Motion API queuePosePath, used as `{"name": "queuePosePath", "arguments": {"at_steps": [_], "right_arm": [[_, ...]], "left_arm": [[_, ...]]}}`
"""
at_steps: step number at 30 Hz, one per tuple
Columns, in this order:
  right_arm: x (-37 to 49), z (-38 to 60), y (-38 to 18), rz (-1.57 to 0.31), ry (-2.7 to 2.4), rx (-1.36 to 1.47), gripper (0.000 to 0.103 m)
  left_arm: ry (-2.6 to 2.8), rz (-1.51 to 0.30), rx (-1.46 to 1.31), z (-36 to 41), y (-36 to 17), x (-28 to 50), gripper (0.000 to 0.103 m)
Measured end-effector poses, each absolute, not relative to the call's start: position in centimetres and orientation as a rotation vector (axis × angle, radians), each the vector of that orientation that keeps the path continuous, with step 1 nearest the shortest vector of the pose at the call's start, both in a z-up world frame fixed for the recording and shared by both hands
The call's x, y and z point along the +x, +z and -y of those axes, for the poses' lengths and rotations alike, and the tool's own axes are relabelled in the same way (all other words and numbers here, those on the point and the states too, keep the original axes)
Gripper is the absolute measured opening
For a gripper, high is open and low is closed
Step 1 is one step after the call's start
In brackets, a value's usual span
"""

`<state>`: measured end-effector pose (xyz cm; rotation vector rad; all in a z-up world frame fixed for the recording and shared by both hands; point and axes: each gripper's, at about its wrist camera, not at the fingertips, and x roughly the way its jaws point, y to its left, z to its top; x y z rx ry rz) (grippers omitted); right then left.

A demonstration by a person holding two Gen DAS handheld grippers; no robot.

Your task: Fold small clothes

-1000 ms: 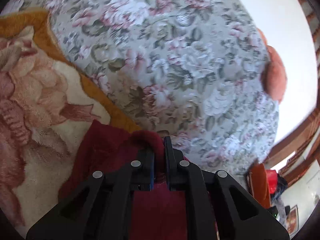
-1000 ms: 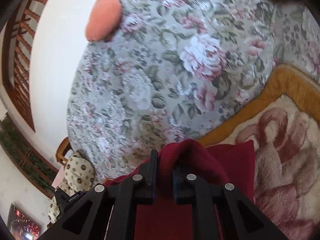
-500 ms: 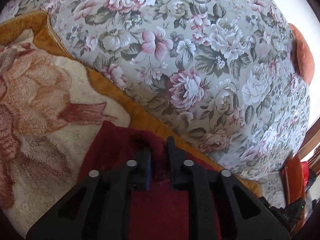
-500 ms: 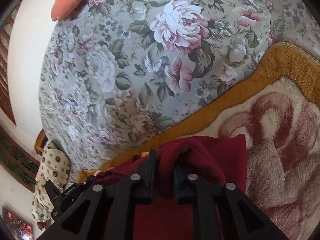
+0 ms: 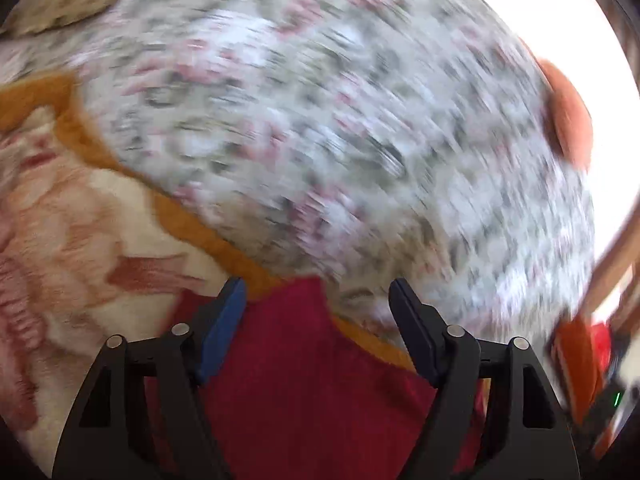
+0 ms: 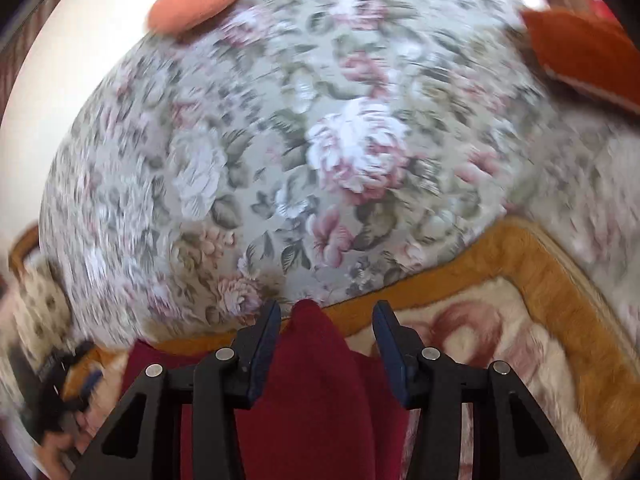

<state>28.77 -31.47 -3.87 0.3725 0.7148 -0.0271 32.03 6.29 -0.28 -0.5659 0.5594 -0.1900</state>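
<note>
While tilted downward, each hand-held gripper is opening, releasing the red garment.

Both wrist views look down, blurred, seemingly close over the red garment

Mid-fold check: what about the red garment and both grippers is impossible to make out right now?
- Red garment: left wrist view, lower part cut off by the frame edge and gripper body; fold state unclear.
- Left gripper, right gripper: jaws opening; whether cloth touches a pad is uncertain.
- Floral cover: blurred.
</note>
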Motion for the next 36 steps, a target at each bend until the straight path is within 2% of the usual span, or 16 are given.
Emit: {"name": "queuePosePath", "arguments": {"at_steps": [3,6,8,10,13,20,25,27,29,32,33,36], "right_arm": [[30.3,28.8,-5.0,-0.757,0.089,0.338,0.046],[31.9,26.7,-6.6,-0.81,0.136,0.263,0.046],[32.9,26.0,-7.9,-0.856,0.06,0.168,0.046],[34.3,26.7,-10.3,-0.97,0.044,0.188,0.046],[35.4,27.6,-13.3,-1.103,0.019,0.213,0.047],[35.3,28.6,-12.7,-1.089,0.023,0.25,0.046],[32.1,27.8,-7.3,-0.977,0.062,0.256,0.046],[30.1,26.2,-6.3,-0.968,0.118,0.204,0.046],[28.5,24.2,-6.9,-1.006,0.151,0.103,0.046],[27.6,22.0,-10.6,-1.149,0.13,-0.074,0.048],[27.1,21.9,-11.0,-1.108,0.139,-0.107,0.052],[26.7,22.5,-11.1,-1.069,0.154,-0.086,0.053]], "left_arm": [[-0.262,-0.609,-0.422,-2.5,-0.7,33.5,0.07],[-0.188,-0.668,-0.362,-1.9,-2.3,35.0,0.07],[-0.143,-0.735,-0.409,-3.2,-4.1,35.9,0.07],[-0.101,-0.809,-0.487,-5.0,-5.8,36.7,0.065],[-0.114,-0.827,-0.562,-6.4,-6.8,37.1,0.065],[-0.16,-0.79,-0.569,-6.4,-6.0,36.2,0.064],[-0.21,-0.721,-0.503,-4.9,-2.2,32.0,0.065],[-0.261,-0.734,-0.446,-2.5,-1.4,30.4,0.069],[-0.284,-0.785,-0.343,0.4,-1.7,29.8,0.069],[-0.267,-0.921,-0.202,3.5,-5.0,30.8,0.069],[-0.262,-0.915,-0.139,4.2,-6.0,30.9,0.069],[-0.272,-0.872,-0.097,4.5,-5.5,30.1,0.07]]}}
